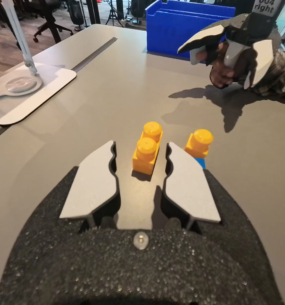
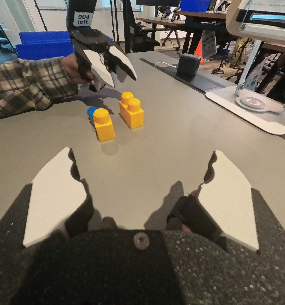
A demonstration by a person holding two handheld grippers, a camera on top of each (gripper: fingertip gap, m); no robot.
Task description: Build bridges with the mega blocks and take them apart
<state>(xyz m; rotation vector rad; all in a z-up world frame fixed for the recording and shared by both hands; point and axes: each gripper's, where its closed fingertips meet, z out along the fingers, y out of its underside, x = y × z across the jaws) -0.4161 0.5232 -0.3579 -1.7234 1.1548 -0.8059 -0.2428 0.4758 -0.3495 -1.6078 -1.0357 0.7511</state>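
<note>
my left gripper [image 1: 140, 145], pale grey flat fingers with wavy inner edges on a rough black speckled body, is parted and holding nothing. the two-stud yellow plastic mega block [image 1: 147, 149] stands upright on the table right between its fingertips, not touched by either finger. just off my right finger sits the one-stud yellow plastic block [image 1: 198, 142] with a blue plastic block [image 1: 201, 162] touching it, mostly hidden behind that finger; in the right wrist view the blue block [image 2: 92, 110] peeks out behind the single yellow one [image 2: 103, 124], and the two-stud block [image 2: 131, 112] sits just beside them, apart. blocks are glossy, smooth, round studs on boxy bases.

my right gripper [image 2: 141, 151] is spread wide, holding nothing, well back from the blocks, hovering over bare table. plaid sleeve [image 2: 28, 85] behind the left gripper.

smooth matte grey tabletop [image 1: 122, 85] with a dark groove strip. white flat base plate [image 1: 39, 92] with a clear round disc off to the left, blue plastic bin [image 1: 179, 28] at the far edge, a small dark cube [image 2: 188, 64] with a white cable. office chairs, desks and an orange cone in the room beyond.
</note>
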